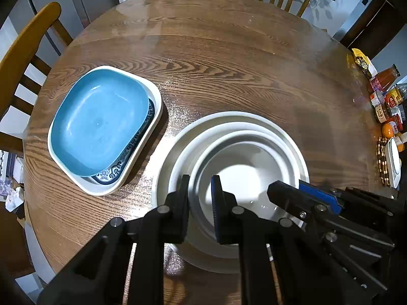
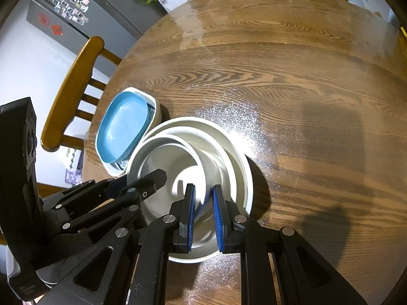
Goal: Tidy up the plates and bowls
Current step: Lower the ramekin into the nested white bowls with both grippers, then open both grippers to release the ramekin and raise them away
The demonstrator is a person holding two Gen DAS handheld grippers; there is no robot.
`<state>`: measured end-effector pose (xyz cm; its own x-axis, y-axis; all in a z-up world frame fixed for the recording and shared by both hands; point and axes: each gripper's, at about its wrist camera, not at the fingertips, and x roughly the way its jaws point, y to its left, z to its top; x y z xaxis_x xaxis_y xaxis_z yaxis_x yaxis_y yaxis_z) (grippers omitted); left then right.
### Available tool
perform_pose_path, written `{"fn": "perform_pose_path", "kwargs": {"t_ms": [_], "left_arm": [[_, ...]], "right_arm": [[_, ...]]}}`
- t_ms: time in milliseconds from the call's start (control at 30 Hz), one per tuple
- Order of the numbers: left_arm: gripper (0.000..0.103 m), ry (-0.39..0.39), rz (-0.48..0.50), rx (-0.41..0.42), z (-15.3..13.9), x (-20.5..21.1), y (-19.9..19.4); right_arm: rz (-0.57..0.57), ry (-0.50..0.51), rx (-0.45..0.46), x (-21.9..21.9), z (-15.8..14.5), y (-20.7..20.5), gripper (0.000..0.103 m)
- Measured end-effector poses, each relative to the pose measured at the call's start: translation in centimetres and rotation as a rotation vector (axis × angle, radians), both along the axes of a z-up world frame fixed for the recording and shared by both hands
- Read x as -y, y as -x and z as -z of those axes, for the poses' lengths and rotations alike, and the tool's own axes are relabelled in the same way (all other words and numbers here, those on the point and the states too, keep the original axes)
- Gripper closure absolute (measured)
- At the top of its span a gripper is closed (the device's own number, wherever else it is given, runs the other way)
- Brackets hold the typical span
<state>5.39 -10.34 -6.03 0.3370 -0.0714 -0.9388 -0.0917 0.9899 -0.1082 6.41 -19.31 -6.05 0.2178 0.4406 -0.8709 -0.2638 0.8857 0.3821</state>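
Several white bowls sit nested on the round wooden table [image 1: 229, 50]. The widest outer bowl [image 1: 229, 115] [image 2: 229, 150] holds the inner white bowl [image 1: 241, 172] [image 2: 162, 162]. My left gripper [image 1: 200, 185] [image 2: 140, 178] is shut on the inner bowl's near-left rim, one finger outside the wall and one inside. My right gripper [image 2: 203, 193] [image 1: 290, 186] is shut on the same bowl's rim on the opposite side. Left of the bowls is a stack: a blue plate [image 1: 99, 122] [image 2: 122, 129] on a blue-patterned plate [image 1: 119, 170], in a white rectangular dish [image 1: 157, 101].
Wooden chairs [image 1: 25, 50] [image 2: 71, 89] ring the table. Sauce bottles and jars [image 1: 384, 96], an orange [image 1: 388, 130], a bead string [image 1: 382, 162] and a white device [image 1: 393, 162] crowd the table's right edge. A fridge with magnets [image 2: 63, 2] stands behind.
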Motion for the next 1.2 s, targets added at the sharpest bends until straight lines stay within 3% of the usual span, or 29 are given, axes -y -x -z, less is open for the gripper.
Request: {"fn": "perform_pose_path", "kwargs": {"t_ms": [300,1200], "left_arm": [[0.091,-0.021,0.005,0.037,-0.6,0.0,0.5],[0.091,-0.043,0.009,0.079,-1.2,0.2,1.1]], "right_arm": [[-0.004,0.018,0.045,0.0,-0.7,0.2,0.086],[-0.003,0.020,0.054,0.0,-0.9,0.3,0.086]]}}
